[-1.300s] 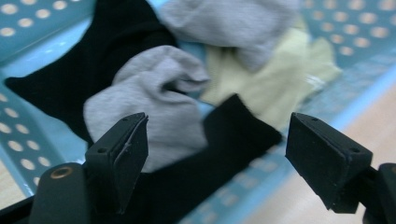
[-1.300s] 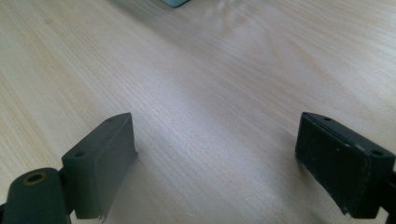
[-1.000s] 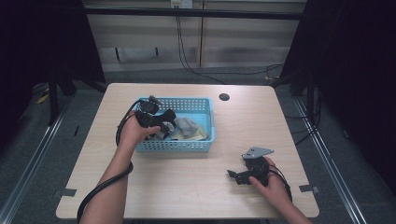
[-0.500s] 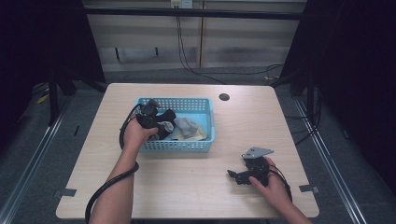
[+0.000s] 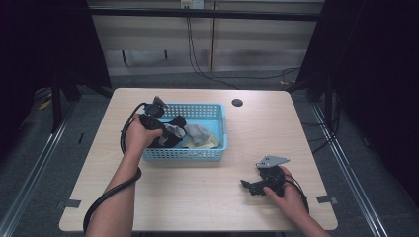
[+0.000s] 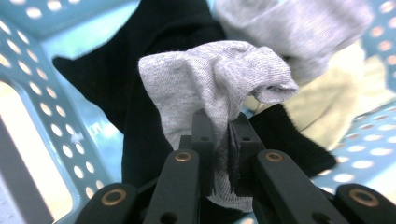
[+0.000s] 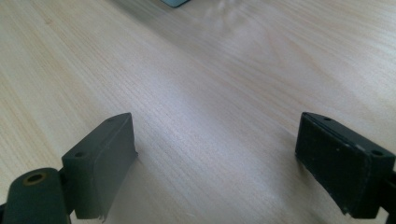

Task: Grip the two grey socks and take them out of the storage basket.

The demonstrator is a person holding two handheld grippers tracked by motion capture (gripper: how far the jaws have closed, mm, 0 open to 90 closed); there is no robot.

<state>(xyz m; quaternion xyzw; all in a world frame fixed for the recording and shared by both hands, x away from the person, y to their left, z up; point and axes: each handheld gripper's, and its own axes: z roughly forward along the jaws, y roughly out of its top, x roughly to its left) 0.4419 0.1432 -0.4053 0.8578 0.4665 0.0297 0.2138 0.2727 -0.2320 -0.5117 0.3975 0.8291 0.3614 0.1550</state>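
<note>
A light blue perforated basket (image 5: 217, 148) stands on the wooden table, holding a black sock (image 6: 154, 51), grey socks and a pale yellow cloth (image 6: 336, 107). My left gripper (image 5: 170, 132) reaches into the basket's left part; its jaws have just been closing and are now shut on a grey sock (image 6: 210, 84), which bunches up above the pads. A second grey sock (image 5: 197, 132) lies in the middle of the basket. My right gripper (image 5: 253, 186) rests low over the bare table near the front right, jaws wide open with nothing between them (image 7: 217, 158).
A dark round hole (image 5: 237, 102) sits in the tabletop behind the basket's right corner. Black cables trail from both grippers. The basket's wall (image 6: 51, 121) stands close on the left of my left gripper. Bare wood lies between the basket and the right gripper.
My left gripper has closed on the grey sock in the basket and lifted slightly. The right gripper has stayed in place.
</note>
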